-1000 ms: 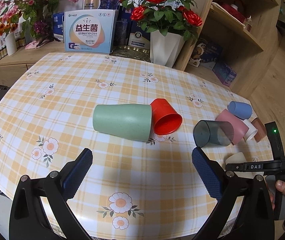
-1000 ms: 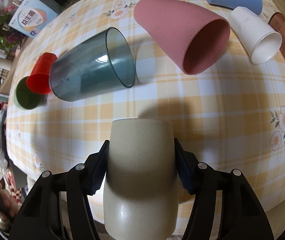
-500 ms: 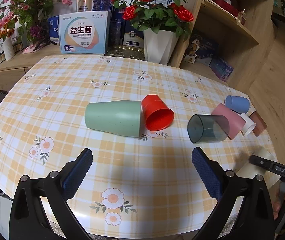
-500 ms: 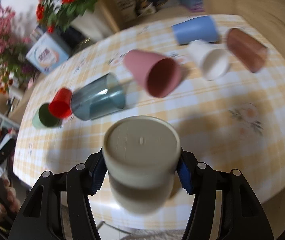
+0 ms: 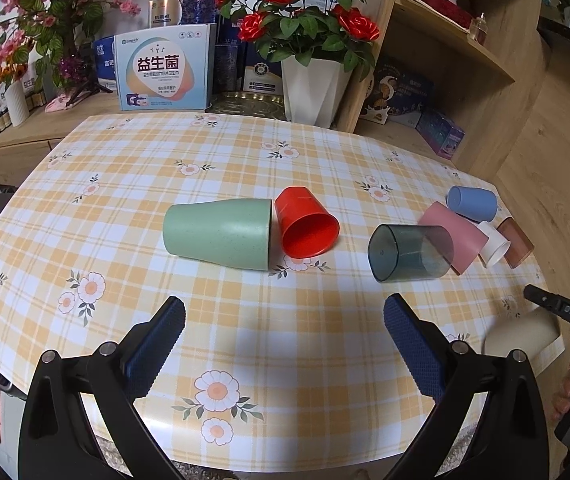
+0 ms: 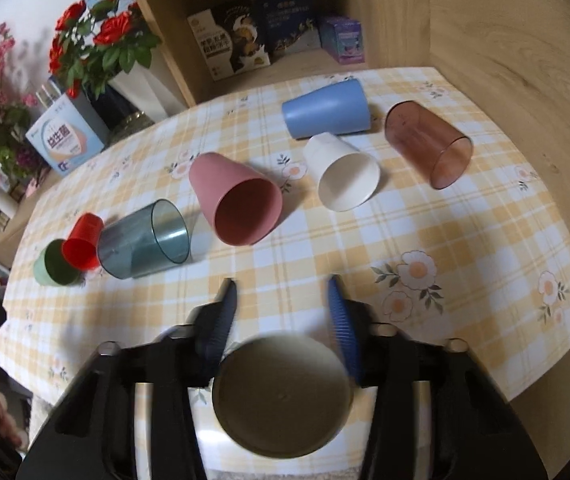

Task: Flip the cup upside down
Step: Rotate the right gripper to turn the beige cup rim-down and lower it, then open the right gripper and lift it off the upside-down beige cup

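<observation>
The beige cup (image 6: 283,394) is a matte, speckled, round-bodied cup standing base-up near the front edge of the surface (image 6: 465,240), between the right tongs (image 6: 283,328). Its flat circular base faces the camera, somewhat blurred. The ribbed blue pads (image 6: 341,332) stand on either side of it; whether they press its wall cannot be told from here. In the left wrist view the same cup (image 5: 521,336) shows as a rounded beige dome at the surface's right edge, below the black body of the right tool.

The left tongs (image 5: 285,338) are spread wide over the checked cloth, their dimpled dark-blue pads (image 5: 413,344) pinching nothing.

The surface is oval, covered with a glossy yellow-and-white plaid cloth printed with daisies. Seven other cups lie on their sides on it, and the mouths that show hold nothing. A matte green cup (image 5: 219,234) touches a shiny red plastic cup (image 5: 305,222) at its mouth. To the right lies a clear smoky-blue tumbler (image 5: 409,254), then a matte pink cup (image 6: 235,200) with a tapered body, a white cup (image 6: 345,174), a blue cup (image 6: 327,110) and a translucent brown tumbler (image 6: 429,144). The white cup rests against the blue one.

Behind the surface a faceted white vase (image 5: 313,90) holds red roses, beside a printed box (image 5: 163,72).
</observation>
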Motion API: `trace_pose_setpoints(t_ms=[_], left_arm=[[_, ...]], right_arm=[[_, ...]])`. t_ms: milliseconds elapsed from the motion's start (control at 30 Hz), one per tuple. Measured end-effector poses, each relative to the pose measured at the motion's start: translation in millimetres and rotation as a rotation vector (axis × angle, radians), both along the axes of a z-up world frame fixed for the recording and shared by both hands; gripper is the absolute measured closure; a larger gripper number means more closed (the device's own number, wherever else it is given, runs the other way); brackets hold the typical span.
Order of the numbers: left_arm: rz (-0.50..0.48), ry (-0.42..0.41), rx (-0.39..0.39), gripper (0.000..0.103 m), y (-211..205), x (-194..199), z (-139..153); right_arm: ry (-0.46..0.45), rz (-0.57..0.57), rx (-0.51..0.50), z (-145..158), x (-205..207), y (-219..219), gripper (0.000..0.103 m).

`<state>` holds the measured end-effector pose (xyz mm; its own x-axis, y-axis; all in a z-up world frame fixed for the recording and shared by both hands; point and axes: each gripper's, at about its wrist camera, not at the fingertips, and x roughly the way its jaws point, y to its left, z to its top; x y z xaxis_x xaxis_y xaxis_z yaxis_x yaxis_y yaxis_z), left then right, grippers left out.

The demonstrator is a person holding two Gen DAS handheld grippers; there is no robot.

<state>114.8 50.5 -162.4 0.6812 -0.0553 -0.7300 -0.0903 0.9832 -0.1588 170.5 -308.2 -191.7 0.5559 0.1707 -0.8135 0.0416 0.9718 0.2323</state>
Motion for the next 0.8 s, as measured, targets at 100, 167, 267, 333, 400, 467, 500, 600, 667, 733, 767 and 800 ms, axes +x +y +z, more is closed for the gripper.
trace_pose_setpoints(t_ms=[100, 167, 267, 333, 400, 467, 500, 600, 667, 733, 767, 800], left_arm=[[0.008, -0.001, -0.003, 0.006, 3, -1, 1], [0.008, -0.001, -0.009, 0.006, 4, -1, 1], [0.008, -0.001, -0.008, 0.006, 4, -1, 1], [0.009, 0.001, -0.014, 0.006, 5, -1, 1], [0.011, 0.004, -0.015, 0.006, 5, -1, 1], [0.012, 0.003, -0.01, 0.006, 5, -1, 3], [0.011, 0.001, -0.004, 0.006, 5, -1, 4], [0.01, -0.021, 0.025, 0.006, 3, -2, 15], [0.007, -0.039, 0.038, 0.006, 3, -3, 23], [0.003, -0.066, 0.05, 0.006, 2, -6, 36], [0.001, -0.078, 0.054, 0.006, 1, -8, 42], [-0.002, -0.091, 0.058, 0.006, 1, -9, 48]], right_arm=[[0.018, 0.008, -0.01, -5, 5, 5, 0.084], [0.016, 0.014, -0.019, -5, 6, 9, 0.084], [0.014, 0.007, -0.014, -4, 4, 8, 0.084], [0.014, 0.0, -0.01, -3, 2, 6, 0.084], [0.008, -0.005, -0.015, 0, 1, 4, 0.084], [0.001, -0.008, -0.02, 4, -2, 3, 0.084], [-0.004, -0.009, -0.021, 6, -3, 3, 0.083], [-0.026, -0.006, -0.028, 17, -8, 4, 0.082], [-0.048, 0.001, -0.03, 27, -11, 5, 0.082], [-0.074, 0.01, -0.035, 39, -15, 7, 0.082], [-0.087, 0.014, -0.039, 45, -17, 8, 0.082], [-0.102, 0.019, -0.044, 52, -19, 10, 0.082]])
